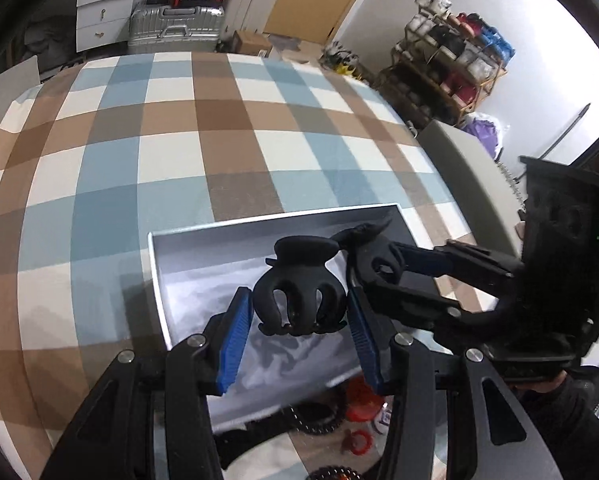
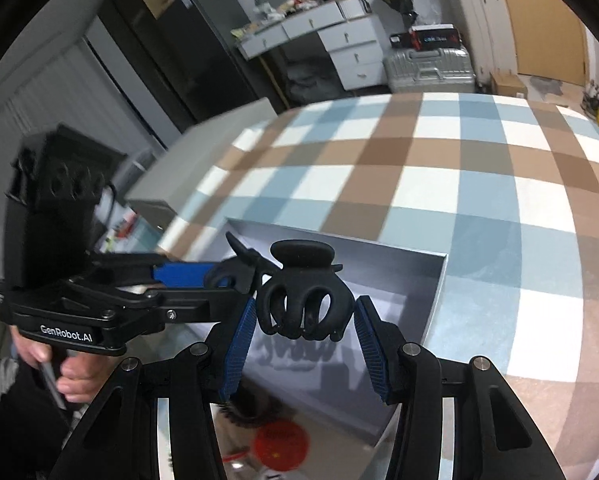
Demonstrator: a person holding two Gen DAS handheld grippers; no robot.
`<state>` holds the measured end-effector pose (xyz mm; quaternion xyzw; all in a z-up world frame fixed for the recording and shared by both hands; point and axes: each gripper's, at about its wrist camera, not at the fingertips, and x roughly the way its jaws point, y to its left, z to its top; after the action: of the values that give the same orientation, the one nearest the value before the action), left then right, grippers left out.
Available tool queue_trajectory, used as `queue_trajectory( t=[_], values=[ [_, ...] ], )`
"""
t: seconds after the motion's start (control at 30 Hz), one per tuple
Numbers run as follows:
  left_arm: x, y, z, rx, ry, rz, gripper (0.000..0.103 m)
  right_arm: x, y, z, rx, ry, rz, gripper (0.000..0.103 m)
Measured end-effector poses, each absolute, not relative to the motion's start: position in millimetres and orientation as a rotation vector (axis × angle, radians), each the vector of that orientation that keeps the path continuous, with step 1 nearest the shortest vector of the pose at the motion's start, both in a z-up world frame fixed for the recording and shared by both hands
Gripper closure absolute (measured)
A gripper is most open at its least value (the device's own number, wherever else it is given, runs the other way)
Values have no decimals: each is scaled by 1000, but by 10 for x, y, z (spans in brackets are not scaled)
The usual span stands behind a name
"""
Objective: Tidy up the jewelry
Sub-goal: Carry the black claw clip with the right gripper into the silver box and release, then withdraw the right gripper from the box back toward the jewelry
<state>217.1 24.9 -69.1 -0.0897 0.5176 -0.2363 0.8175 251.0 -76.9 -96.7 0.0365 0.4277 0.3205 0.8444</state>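
Black claw clip (image 1: 299, 250) sits pinched between the left gripper (image 1: 299, 296)'s blue pads, right at the tips, above the white box (image 1: 155, 272). The right gripper (image 2: 305, 304) clamps a second black clip (image 2: 301, 254), also over the box. Behind the fingers, red and dark beaded pieces (image 1: 359, 404) are blurred and half hidden, so I can't identify them.

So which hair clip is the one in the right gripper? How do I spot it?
Find the blue, brown and white checked cloth, then the open grey box lying on it. Above the box, the black claw clip sits in the right gripper's jaws, curved teeth pointing down. The other black clip beside it comes in sideways, held by the left gripper.
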Motion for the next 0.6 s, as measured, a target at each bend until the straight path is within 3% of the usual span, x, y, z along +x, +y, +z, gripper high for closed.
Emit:
queue_trajectory(
  t=[0.2,0.33,0.47,0.6],
  values=[
    [2208,237,-710,-163,1119,-440,60,2572,-725,-955,48,913,644,52],
    [2146,253,-671,-164,1123,-448,54,2570,-774,-916,65,896,639,45],
    [2015,300,-517,-146,1043,-416,47,2423,-885,-789,106,830,650,44],
    [1807,330,-299,-113,933,-365,40,2172,-1008,-614,131,726,622,33]
  ],
)
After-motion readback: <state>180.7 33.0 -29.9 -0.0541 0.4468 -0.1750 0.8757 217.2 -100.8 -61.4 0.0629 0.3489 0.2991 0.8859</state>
